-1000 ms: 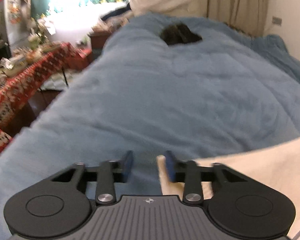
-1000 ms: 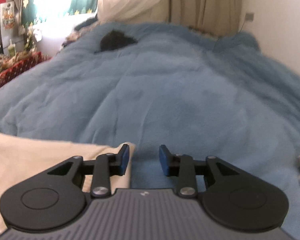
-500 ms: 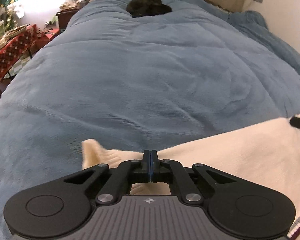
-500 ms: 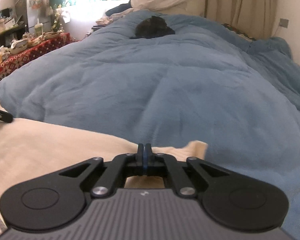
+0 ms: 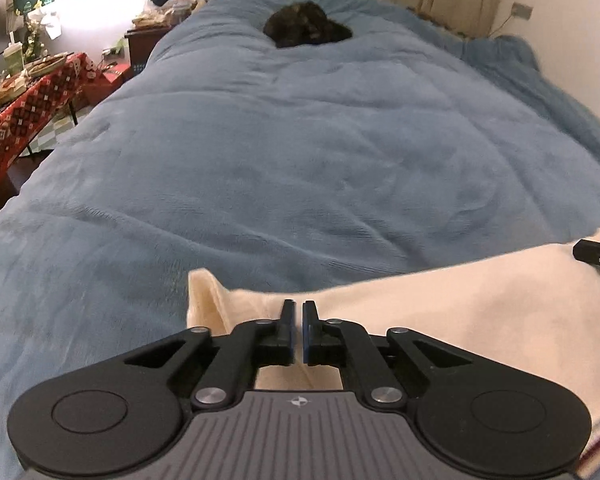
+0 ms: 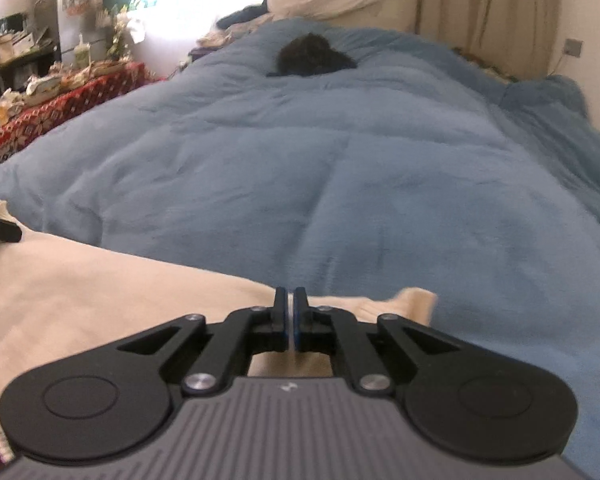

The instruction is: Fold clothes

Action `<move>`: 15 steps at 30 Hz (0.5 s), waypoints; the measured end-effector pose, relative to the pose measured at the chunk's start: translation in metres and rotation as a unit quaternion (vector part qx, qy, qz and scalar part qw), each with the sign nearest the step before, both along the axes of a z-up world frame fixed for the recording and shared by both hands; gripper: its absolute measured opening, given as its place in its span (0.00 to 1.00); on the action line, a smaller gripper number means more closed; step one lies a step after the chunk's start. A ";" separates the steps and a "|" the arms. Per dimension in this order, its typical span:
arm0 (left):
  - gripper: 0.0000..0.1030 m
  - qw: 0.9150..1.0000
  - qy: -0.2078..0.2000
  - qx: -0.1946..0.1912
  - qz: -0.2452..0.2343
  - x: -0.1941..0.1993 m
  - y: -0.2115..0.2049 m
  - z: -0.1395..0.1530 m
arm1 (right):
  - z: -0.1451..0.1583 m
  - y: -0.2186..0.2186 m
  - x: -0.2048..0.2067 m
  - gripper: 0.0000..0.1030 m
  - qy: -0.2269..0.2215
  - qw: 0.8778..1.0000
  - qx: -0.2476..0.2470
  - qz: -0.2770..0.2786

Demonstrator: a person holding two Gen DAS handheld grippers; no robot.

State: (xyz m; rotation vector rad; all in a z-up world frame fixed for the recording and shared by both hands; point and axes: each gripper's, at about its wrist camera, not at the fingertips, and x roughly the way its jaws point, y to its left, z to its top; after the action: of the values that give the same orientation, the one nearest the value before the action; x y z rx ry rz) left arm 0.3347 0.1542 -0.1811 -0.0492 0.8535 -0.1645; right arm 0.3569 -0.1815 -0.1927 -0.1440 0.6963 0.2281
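Left wrist view: we are pinching the cream garment (image 5: 440, 304) with the left gripper (image 5: 298, 312), jaws together on its far edge near the left corner, at the near end of the blue duvet (image 5: 300, 140).
Right wrist view: we are clamping the right gripper (image 6: 291, 300) on the same far edge near the garment's right corner.
Far end: a dark bundle (image 6: 312, 56) is lying there.

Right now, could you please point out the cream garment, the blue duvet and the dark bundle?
cream garment (image 5: 460, 304): left wrist view, flat middle of cloth.
blue duvet (image 6: 340, 184): right wrist view, bare centre.
dark bundle (image 5: 304, 30): left wrist view, its middle.
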 end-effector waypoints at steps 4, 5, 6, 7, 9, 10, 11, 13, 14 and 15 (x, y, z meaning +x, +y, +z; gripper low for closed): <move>0.04 0.999 -0.018 -0.014 -0.038 -0.038 -0.020 0.009 | 0.008 0.007 -0.048 0.04 -0.009 0.999 0.013 0.033; 0.04 0.999 -0.019 -0.014 -0.047 -0.047 -0.028 0.007 | 0.008 0.010 -0.061 0.04 -0.008 0.999 0.015 0.043; 0.04 0.998 -0.021 -0.013 -0.056 -0.057 -0.035 0.006 | 0.007 0.013 -0.074 0.04 -0.006 0.999 0.017 0.050; 0.04 0.998 -0.020 -0.012 -0.059 -0.065 -0.040 0.003 | 0.003 0.015 -0.084 0.04 -0.002 0.998 0.021 0.051; 0.05 0.998 -0.017 -0.014 -0.063 -0.078 -0.049 -0.005 | -0.006 0.017 -0.104 0.04 -0.005 0.999 0.016 0.046; 0.06 0.998 -0.014 -0.008 -0.061 -0.084 -0.052 -0.013 | -0.011 0.017 -0.112 0.04 -0.009 0.999 0.011 0.042; 0.06 0.998 -0.014 0.000 -0.059 -0.089 -0.053 -0.020 | -0.015 0.016 -0.119 0.04 -0.012 0.999 0.011 0.037; 0.08 0.998 -0.033 0.013 -0.057 -0.099 -0.055 -0.029 | -0.022 0.011 -0.131 0.04 -0.017 0.999 0.017 0.026; 0.08 0.998 -0.038 0.016 -0.055 -0.102 -0.055 -0.030 | -0.025 0.011 -0.137 0.04 -0.025 0.999 0.010 0.025; 0.08 0.998 -0.041 0.017 -0.051 -0.104 -0.056 -0.029 | -0.025 0.012 -0.143 0.04 -0.032 0.999 -0.001 0.026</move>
State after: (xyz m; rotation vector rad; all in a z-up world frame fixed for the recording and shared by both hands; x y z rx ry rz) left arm 0.2305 0.0984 -0.2105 0.0337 0.7775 -0.2466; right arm 0.2143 -0.1692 -0.2181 -0.1711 0.6298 0.2721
